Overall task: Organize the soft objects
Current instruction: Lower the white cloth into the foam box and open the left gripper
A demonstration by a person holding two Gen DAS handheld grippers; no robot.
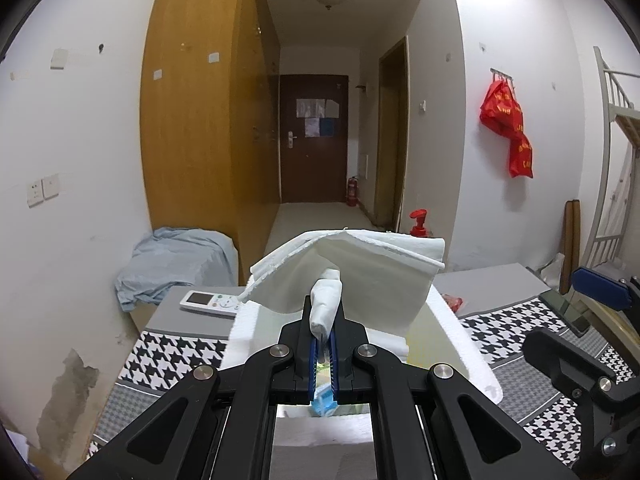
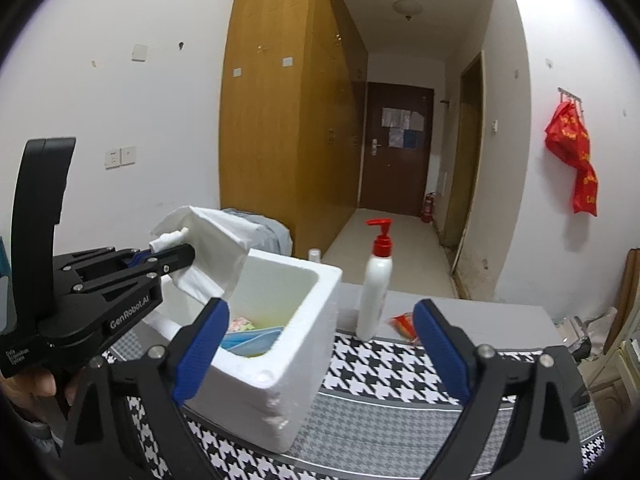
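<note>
My left gripper (image 1: 325, 312) is shut on a folded white cloth (image 1: 348, 276) and holds it above the white foam box (image 1: 460, 340). In the right wrist view the left gripper (image 2: 176, 254) with the white cloth (image 2: 212, 248) hangs over the box's far left rim. The foam box (image 2: 304, 344) stands open on the houndstooth table; a blue face mask (image 2: 252, 340) and a pastel soft item (image 2: 242, 325) lie inside. My right gripper (image 2: 320, 340) is open and empty, just in front of the box.
A white pump bottle with red top (image 2: 375, 280) stands right of the box. A red packet (image 2: 404, 324) lies behind it. A white remote (image 1: 210, 303) lies on the table's far left. A light blue cloth (image 1: 176, 268) covers a stool beyond.
</note>
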